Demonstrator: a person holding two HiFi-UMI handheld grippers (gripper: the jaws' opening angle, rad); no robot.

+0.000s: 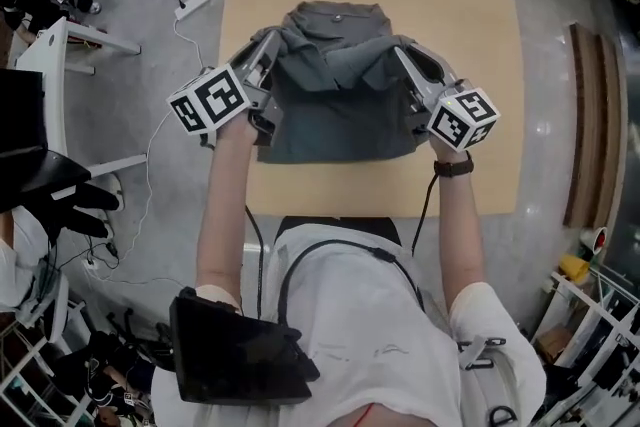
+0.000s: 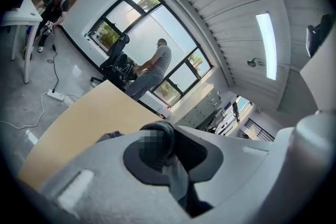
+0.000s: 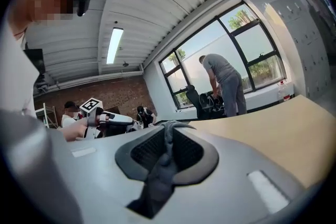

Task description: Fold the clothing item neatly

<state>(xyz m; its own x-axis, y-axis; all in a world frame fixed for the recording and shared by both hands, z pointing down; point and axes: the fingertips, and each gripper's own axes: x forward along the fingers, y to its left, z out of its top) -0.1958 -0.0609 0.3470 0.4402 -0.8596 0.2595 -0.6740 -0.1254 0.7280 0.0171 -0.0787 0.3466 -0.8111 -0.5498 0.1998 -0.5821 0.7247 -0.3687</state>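
A dark grey garment (image 1: pixel 335 105) lies partly folded in the middle of the light wooden table (image 1: pixel 450 15). My left gripper (image 1: pixel 270 50) is shut on the cloth at the garment's left side. My right gripper (image 1: pixel 402 57) is shut on the cloth at its right side. Both hold raised folds of fabric above the flat lower part. In the left gripper view a bunch of grey cloth (image 2: pixel 157 147) is pinched between the pads of the left gripper (image 2: pixel 168 165). In the right gripper view a strip of grey cloth (image 3: pixel 157 176) hangs from the shut jaws of the right gripper (image 3: pixel 165 157).
The table's near edge is close to my body. A power strip (image 1: pixel 192 5) with cables lies on the floor at the left, near a white desk (image 1: pixel 55 55). A person (image 2: pixel 155 68) stands by the far windows. Shelving (image 1: pixel 590 335) stands at the lower right.
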